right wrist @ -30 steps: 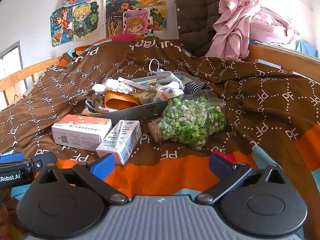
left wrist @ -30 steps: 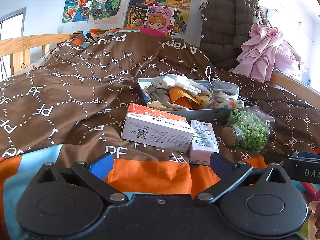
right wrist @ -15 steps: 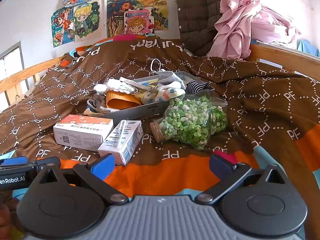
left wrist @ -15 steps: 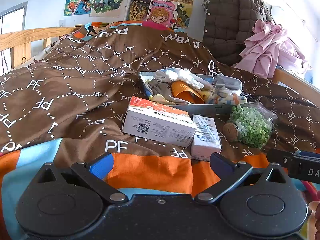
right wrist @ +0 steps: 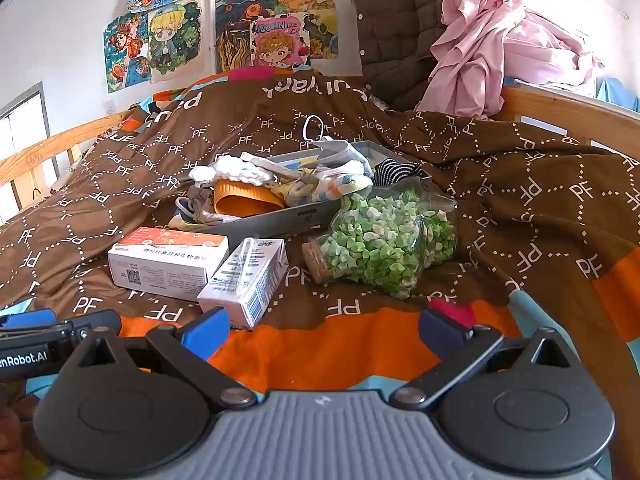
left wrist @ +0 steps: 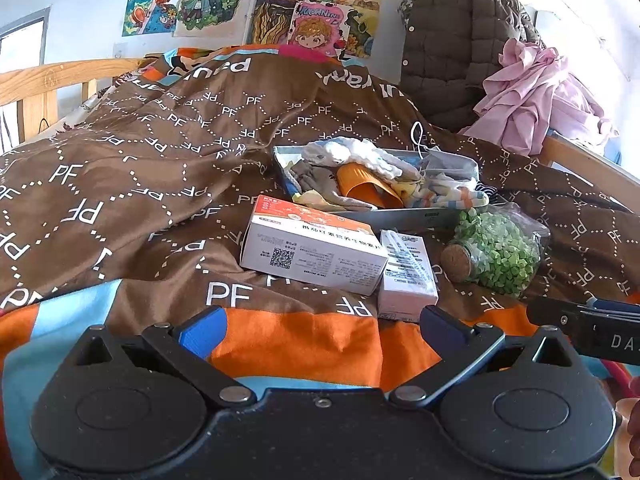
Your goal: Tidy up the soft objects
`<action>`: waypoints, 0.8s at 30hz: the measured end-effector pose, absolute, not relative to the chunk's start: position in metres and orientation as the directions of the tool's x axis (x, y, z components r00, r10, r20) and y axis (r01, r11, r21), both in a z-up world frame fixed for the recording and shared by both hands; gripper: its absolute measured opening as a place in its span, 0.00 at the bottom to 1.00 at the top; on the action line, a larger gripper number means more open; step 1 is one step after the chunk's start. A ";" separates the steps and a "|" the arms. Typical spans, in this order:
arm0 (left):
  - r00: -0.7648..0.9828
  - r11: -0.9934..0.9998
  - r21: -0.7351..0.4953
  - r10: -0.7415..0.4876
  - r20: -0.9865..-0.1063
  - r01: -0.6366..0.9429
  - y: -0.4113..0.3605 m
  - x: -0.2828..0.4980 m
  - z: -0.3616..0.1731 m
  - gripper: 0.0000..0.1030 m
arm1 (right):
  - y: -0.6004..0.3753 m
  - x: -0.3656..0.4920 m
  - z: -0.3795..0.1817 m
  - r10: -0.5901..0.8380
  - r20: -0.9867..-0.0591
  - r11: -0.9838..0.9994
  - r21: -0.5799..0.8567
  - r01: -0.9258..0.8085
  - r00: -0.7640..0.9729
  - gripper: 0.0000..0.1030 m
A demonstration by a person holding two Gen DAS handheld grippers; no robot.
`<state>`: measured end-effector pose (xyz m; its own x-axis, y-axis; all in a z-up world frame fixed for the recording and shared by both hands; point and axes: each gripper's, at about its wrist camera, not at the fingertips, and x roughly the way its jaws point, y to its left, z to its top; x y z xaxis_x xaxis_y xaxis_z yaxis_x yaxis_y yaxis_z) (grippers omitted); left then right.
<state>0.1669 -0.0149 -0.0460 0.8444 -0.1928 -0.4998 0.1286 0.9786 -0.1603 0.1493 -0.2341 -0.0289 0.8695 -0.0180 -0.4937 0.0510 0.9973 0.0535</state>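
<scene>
The soft objects (right wrist: 288,184), socks and knitted cloth heaped loosely around an orange cup (right wrist: 244,200), lay in a shallow grey tray (right wrist: 296,214) at mid-bed on the rumpled brown quilt (left wrist: 160,168). Risk noted: the limp fabrics overlapped, so pulling one could drag others or tip the light tray on the yielding bedding. Near the tray lay two rigid cartons, the orange-topped box (left wrist: 312,252) and small white carton (right wrist: 244,280); right of them, a corked glass jar (right wrist: 384,244) of green pellets could roll. Left gripper (left wrist: 320,328) and right gripper (right wrist: 324,328) were nearest, fingers spread wide, empty.
</scene>
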 end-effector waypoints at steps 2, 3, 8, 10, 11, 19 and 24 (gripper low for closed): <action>0.843 0.978 -0.163 -0.196 -0.501 0.130 -0.015 0.167 -0.046 0.99 | -0.234 0.149 -0.029 -0.018 -0.493 0.997 0.054 0.051 0.870 1.00; 0.843 0.978 -0.163 -0.196 -0.501 0.131 -0.015 0.167 -0.046 0.99 | -0.234 0.149 -0.029 -0.018 -0.493 0.997 0.054 0.051 0.870 1.00; 0.847 0.979 -0.155 -0.192 -0.495 0.131 -0.016 0.167 -0.045 0.99 | -0.234 0.149 -0.029 -0.018 -0.494 0.997 0.053 0.051 0.870 1.00; 0.848 0.979 -0.155 -0.192 -0.494 0.132 -0.015 0.166 -0.045 0.99 | -0.234 0.149 -0.029 -0.019 -0.494 0.997 0.053 0.051 0.869 1.00; 0.848 0.979 -0.155 -0.192 -0.494 0.131 -0.015 0.166 -0.045 0.99 | -0.234 0.149 -0.029 -0.019 -0.494 0.997 0.052 0.051 0.869 1.00; 0.850 0.979 -0.149 -0.195 -0.489 0.140 -0.016 0.165 -0.045 0.99 | -0.234 0.149 -0.030 -0.019 -0.496 0.997 0.053 0.052 0.868 1.00; 0.852 0.979 -0.145 -0.198 -0.485 0.145 -0.016 0.165 -0.045 0.99 | -0.234 0.149 -0.030 -0.019 -0.496 0.997 0.050 0.050 0.868 1.00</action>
<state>0.1649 -0.0158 -0.0449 0.8521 -0.1980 -0.4845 0.1451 0.9788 -0.1449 0.1492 -0.2340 -0.0298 0.8682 -0.0189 -0.4959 0.0504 0.9975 0.0503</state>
